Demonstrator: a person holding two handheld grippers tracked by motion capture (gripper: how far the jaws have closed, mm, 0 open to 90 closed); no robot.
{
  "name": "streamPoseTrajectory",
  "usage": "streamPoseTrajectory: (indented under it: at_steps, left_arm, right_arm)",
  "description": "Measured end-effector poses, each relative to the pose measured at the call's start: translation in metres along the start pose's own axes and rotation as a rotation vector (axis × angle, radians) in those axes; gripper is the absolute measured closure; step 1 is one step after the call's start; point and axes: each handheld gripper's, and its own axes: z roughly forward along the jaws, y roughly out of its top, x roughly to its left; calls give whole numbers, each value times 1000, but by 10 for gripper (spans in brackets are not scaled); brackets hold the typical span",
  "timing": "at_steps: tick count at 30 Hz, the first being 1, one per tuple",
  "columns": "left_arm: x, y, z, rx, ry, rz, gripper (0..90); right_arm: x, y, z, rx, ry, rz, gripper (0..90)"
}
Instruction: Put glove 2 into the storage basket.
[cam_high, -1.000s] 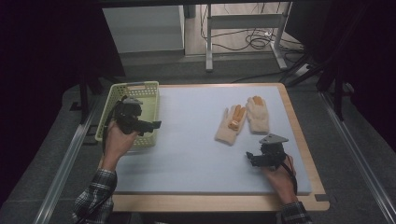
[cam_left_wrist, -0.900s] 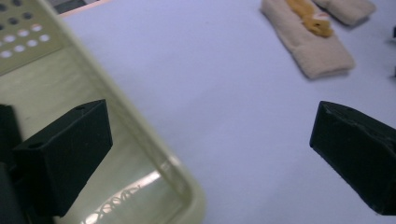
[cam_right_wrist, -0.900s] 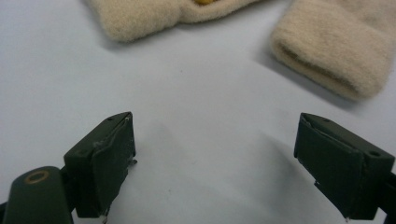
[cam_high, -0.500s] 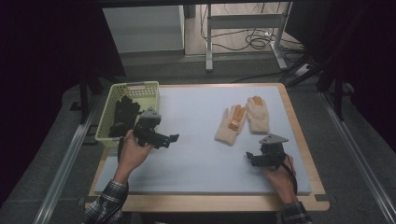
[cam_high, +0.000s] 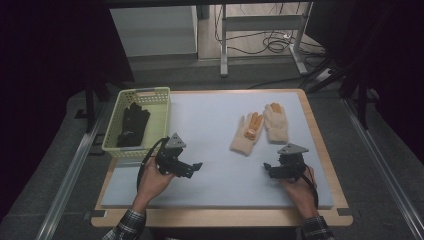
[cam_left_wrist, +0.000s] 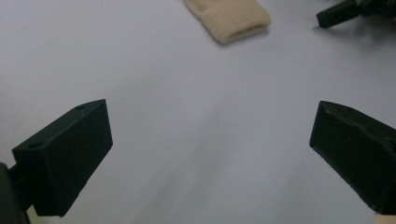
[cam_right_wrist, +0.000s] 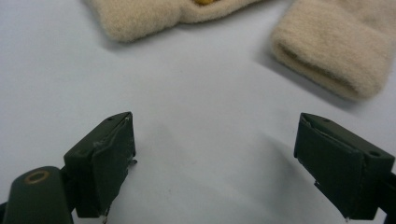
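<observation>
Two beige knit gloves lie side by side on the pale mat right of centre: the left beige glove (cam_high: 247, 134) has orange patches, the right beige glove (cam_high: 276, 122) an orange fingertip. My left gripper (cam_high: 194, 169) hovers over the mat front left, open and holding nothing; from the left gripper (cam_left_wrist: 208, 126) a beige cuff (cam_left_wrist: 229, 16) shows far ahead. My right gripper (cam_high: 267, 171) sits front right, just below the gloves, open and holding nothing. From the right gripper (cam_right_wrist: 215, 130) both cuffs lie close ahead, the left cuff (cam_right_wrist: 140, 16) and the right cuff (cam_right_wrist: 331, 56).
A pale green basket (cam_high: 157, 117) stands at the table's left edge with a pair of black gloves (cam_high: 132, 125) inside. The mat (cam_high: 215, 115) covers a wooden table whose rim shows at the front. The right gripper's jaw tip (cam_left_wrist: 338, 11) appears in the left gripper view.
My left gripper has moved from over the basket toward the front and right onto the mat, uncovering the black gloves in the basket. The right gripper has stayed put.
</observation>
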Motion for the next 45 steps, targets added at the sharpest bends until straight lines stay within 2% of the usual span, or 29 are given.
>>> streamPoseTrajectory:
  at_steps: [9, 10, 13, 18, 22, 24, 27, 37, 38, 40, 42, 45]
  left_arm:
    - [-10, -32, 16, 24, 8, 5, 0]
    - [-12, -40, 18, 32, 19, 9, 0]
    - [-12, -47, 20, 48, 31, 14, 0]
    - [-8, -66, 24, 82, 58, -3, 0]
    - [-5, -70, 25, 93, 78, -11, 0]
    - [-1, -72, 24, 86, 69, -42, 0]
    - [1, -72, 26, 98, 64, -59, 0]
    - [1, -72, 26, 95, 66, -59, 0]
    - [1, -72, 26, 95, 66, -59, 0]
    - [1, -72, 26, 97, 66, -56, 0]
    - [1, -72, 26, 97, 66, -57, 0]
    - [1, -72, 26, 97, 67, -56, 0]
  right_arm:
    - [-1, 0, 0, 3, 4, 4, 122]
    - [-1, 0, 0, 4, 7, 6, 123]
    - [-2, 0, 1, 6, 12, 14, 122]
    - [-3, 0, 1, 11, 22, 25, 123]
    - [-4, 1, 2, 16, 32, 37, 122]
    - [-6, 1, 2, 19, 39, 45, 123]
    - [-7, 1, 3, 24, 48, 54, 121]
    - [-7, 2, 3, 33, 44, 72, 110]
    - [-7, 2, 3, 35, 45, 72, 117]
    - [-10, 6, 0, 45, 32, 67, 190]
    - [-12, 8, -1, 43, 18, 64, 206]
    - [-24, 23, -5, 30, 2, 82, 263]
